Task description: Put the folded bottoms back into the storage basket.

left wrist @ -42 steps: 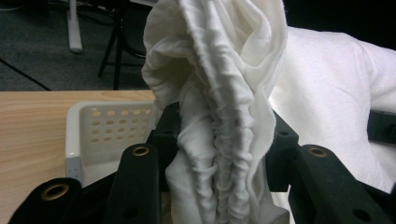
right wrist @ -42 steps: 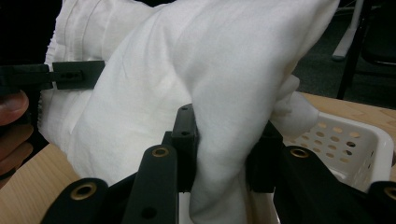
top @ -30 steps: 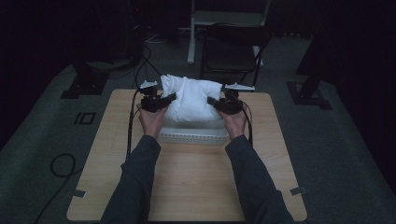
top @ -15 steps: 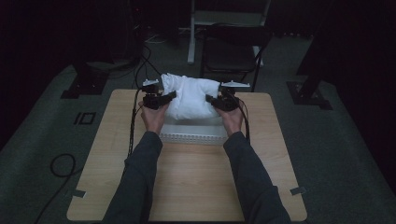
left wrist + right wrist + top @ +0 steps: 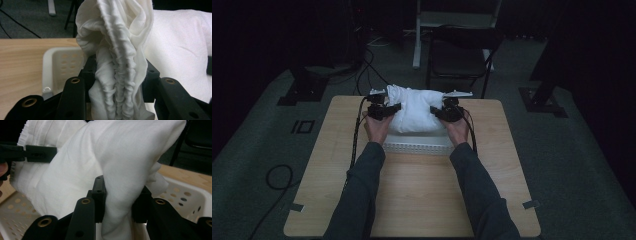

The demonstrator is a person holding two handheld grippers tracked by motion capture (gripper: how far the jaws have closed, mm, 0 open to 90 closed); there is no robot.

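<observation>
High view puts your white cloth bundle (image 5: 416,109) above the white perforated basket (image 5: 417,148) near the bench's (image 5: 422,195) far edge; your left tool (image 5: 388,109) and right tool (image 5: 438,112) each pinch an end. Lowering and releasing it look left to do

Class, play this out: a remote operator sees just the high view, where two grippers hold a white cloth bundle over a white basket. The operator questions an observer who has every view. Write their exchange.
Operator: Is the left gripper really clamped on the cloth?
Observer: Yes. In the left gripper view a gathered, wrinkled fold of the white cloth is pinched between its black jaws.
Operator: And the right gripper?
Observer: Its jaws are shut on a smoother, thick fold of the same cloth.
Operator: What is the basket like?
Observer: White plastic, with rows of round holes through its wall and floor, seen below the cloth.
</observation>
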